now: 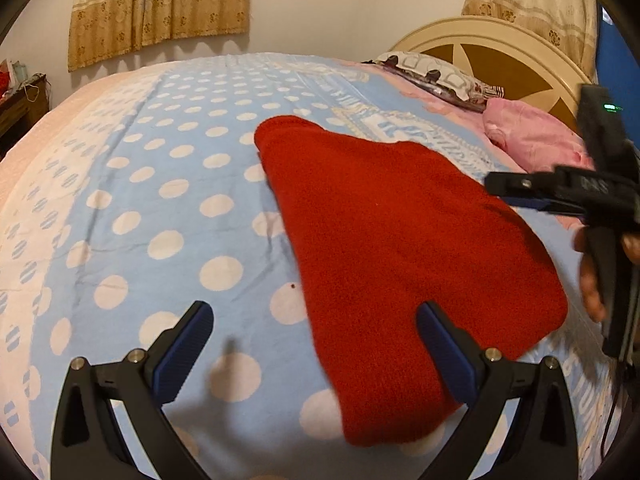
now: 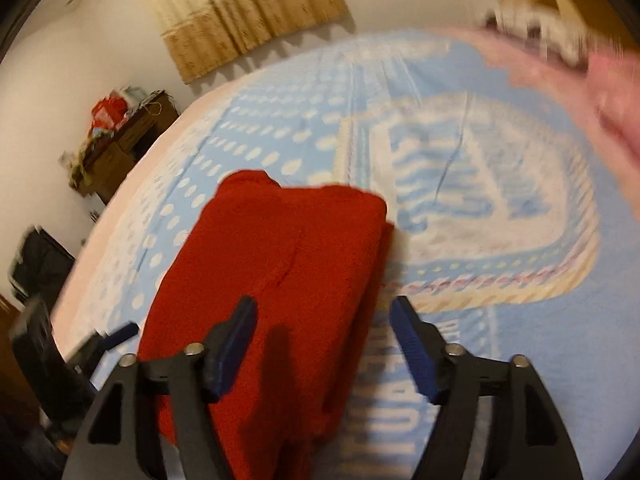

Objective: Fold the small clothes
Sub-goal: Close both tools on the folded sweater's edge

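One red garment (image 1: pixel 392 248) lies folded flat on the dotted bedsheet (image 1: pixel 160 184). Two claws hover above it: left gripper (image 1: pixel 314 354) spread wide and empty, right gripper (image 2: pixel 324 346) likewise apart.

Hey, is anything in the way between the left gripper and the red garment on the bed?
Nothing visible. The left gripper hangs open above the near edge of the red garment, which lies flat on the bedspread with nothing on top.
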A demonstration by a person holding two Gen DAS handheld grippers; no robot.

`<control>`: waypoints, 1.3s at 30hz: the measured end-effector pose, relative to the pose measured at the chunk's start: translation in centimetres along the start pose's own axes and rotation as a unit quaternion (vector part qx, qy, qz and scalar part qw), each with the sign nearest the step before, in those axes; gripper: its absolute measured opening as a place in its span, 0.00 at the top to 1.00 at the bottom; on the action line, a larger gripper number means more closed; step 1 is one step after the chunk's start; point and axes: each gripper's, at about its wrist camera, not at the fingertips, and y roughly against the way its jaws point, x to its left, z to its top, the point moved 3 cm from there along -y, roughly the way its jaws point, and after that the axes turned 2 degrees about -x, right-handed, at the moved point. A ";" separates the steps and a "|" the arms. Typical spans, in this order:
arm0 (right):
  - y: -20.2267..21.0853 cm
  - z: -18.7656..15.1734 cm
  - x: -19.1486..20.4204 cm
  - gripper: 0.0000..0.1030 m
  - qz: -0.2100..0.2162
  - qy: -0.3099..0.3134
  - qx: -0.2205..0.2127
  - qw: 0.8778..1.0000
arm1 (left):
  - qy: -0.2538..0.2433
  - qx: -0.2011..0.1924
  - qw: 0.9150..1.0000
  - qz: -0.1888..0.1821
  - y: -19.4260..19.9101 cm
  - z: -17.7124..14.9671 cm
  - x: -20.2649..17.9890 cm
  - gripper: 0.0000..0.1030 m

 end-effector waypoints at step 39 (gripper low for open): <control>-9.5 3.7 -1.6 0.54 0.170 -0.041 0.019 0.984 | 0.036 0.034 0.996 -0.076 -2.5 -0.2 -0.6 0.00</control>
